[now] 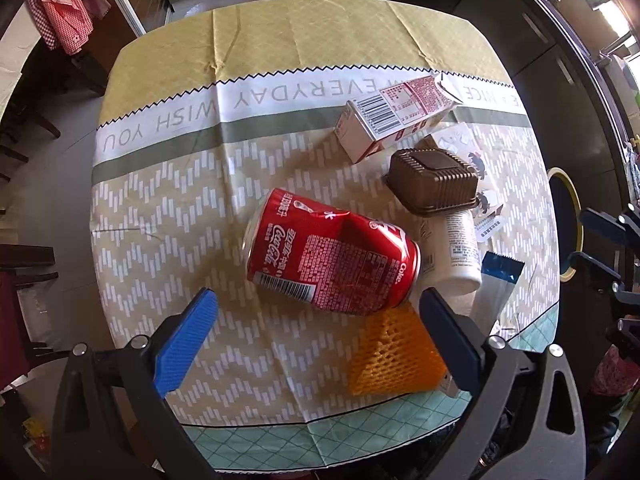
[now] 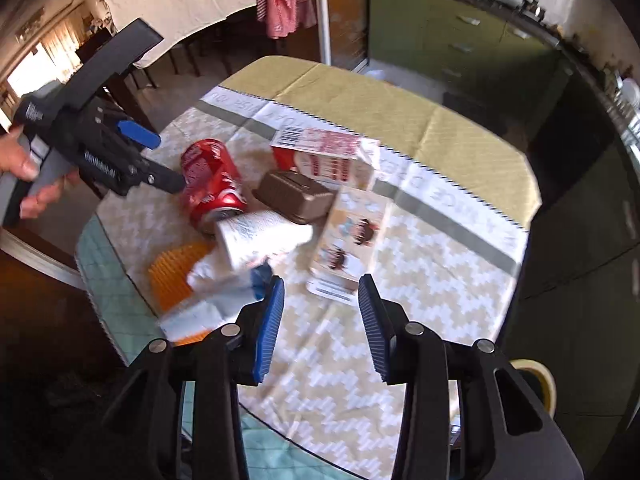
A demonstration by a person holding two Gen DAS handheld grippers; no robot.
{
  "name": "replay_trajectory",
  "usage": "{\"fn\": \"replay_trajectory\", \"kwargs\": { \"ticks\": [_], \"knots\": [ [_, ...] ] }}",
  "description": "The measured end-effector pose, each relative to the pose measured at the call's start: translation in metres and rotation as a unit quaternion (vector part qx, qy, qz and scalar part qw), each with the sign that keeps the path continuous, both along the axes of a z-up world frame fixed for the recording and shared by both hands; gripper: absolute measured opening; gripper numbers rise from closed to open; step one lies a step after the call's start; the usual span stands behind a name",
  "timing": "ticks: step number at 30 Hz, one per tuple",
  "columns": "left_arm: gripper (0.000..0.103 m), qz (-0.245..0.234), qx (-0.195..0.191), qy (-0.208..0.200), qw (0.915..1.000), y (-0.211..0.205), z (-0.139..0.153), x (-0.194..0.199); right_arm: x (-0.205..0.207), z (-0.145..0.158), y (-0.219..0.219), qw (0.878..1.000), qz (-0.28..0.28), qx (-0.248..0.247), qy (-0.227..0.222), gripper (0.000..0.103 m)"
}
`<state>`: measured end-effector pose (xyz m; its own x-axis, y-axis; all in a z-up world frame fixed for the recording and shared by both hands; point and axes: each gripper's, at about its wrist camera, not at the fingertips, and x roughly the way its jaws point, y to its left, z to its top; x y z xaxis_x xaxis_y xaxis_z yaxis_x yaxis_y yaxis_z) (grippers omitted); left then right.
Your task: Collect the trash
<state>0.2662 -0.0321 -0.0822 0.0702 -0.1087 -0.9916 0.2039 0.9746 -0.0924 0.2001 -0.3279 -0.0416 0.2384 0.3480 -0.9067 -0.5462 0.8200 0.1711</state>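
We hover our wide, empty left gripper above the dented can, our right gripper part-open and empty; next, lower and close.

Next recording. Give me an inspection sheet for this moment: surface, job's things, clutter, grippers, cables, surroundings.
Surface: round table under a patterned cloth.
Job's things: dented red can on its side; carton lying flat; brown tray upside down; white bottle on its side next to the can; orange foam net; blue-and-white wrapper; printed card.
Clutter: nothing seen beyond the trash.
Grippers: left gripper open above the can, holding nothing; right gripper open and empty over bare cloth.
Cables: nothing seen.
Surroundings: checked garment hanging, green cabinets, yellow-rimmed bin beside the table.
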Motion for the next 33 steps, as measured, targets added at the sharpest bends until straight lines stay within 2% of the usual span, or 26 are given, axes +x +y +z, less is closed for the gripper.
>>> {"fn": "replay_trajectory", "kwargs": {
  "ticks": [1,2,4,6,7,8,10,11,13,14,18,22,27,30,33],
  "knots": [
    [0.096,0.002,0.001,-0.001,1.0,0.003,0.002,-0.002,0.013,-0.005,0.007,0.999,-0.007,0.021,0.034,0.03],
    [0.096,0.003,0.003,-0.002,1.0,0.006,0.003,-0.004,0.028,-0.01,0.013,0.998,-0.021,0.021,0.05,0.03],
    [0.096,0.003,0.002,-0.005,1.0,0.01,0.006,-0.008,0.047,-0.015,0.032,0.999,-0.021,-0.009,0.044,0.03],
    [0.096,0.001,0.002,-0.007,1.0,0.014,0.008,-0.012,0.056,-0.02,0.051,0.998,0.015,-0.031,0.053,0.03],
    [0.096,-0.001,0.003,-0.01,0.9999,0.015,0.009,-0.013,0.057,-0.02,0.063,0.997,0.033,-0.05,0.038,0.031],
    [0.096,-0.003,0.003,-0.012,0.9999,0.017,0.011,-0.015,0.054,-0.02,0.074,0.995,0.055,-0.08,0.012,0.038],
    [0.096,-0.003,-0.001,-0.011,0.9999,0.02,0.011,-0.016,0.047,-0.022,0.097,0.985,0.1,-0.135,-0.032,0.041],
    [0.096,-0.003,-0.002,-0.01,0.9999,0.02,0.01,-0.016,0.045,-0.025,0.106,0.981,0.115,-0.153,-0.039,0.041],
    [0.096,-0.003,-0.003,-0.011,0.9999,0.022,0.009,-0.015,0.042,-0.032,0.12,0.971,0.147,-0.184,-0.045,0.044],
    [0.096,-0.003,-0.005,-0.011,0.9999,0.023,0.008,-0.016,0.04,-0.039,0.127,0.964,0.162,-0.205,-0.05,0.049],
    [0.096,-0.002,-0.009,-0.014,0.9999,0.027,0.009,-0.018,0.035,-0.058,0.143,0.943,0.194,-0.262,-0.064,0.052],
    [0.096,-0.002,-0.013,-0.015,0.9998,0.031,0.011,-0.023,0.043,-0.07,0.146,0.939,0.19,-0.28,-0.061,0.051],
    [0.096,-0.009,-0.014,-0.013,0.9998,0.03,0.011,-0.027,0.055,-0.084,0.144,0.942,0.184,-0.278,-0.043,0.052],
    [0.096,-0.014,-0.012,-0.014,0.9997,0.027,0.012,-0.031,0.06,-0.087,0.145,0.94,0.205,-0.268,-0.039,0.061],
    [0.096,-0.019,-0.012,-0.014,0.9996,0.023,0.013,-0.033,0.063,-0.094,0.151,0.929,0.224,-0.287,-0.062,0.064]
  ]
}}
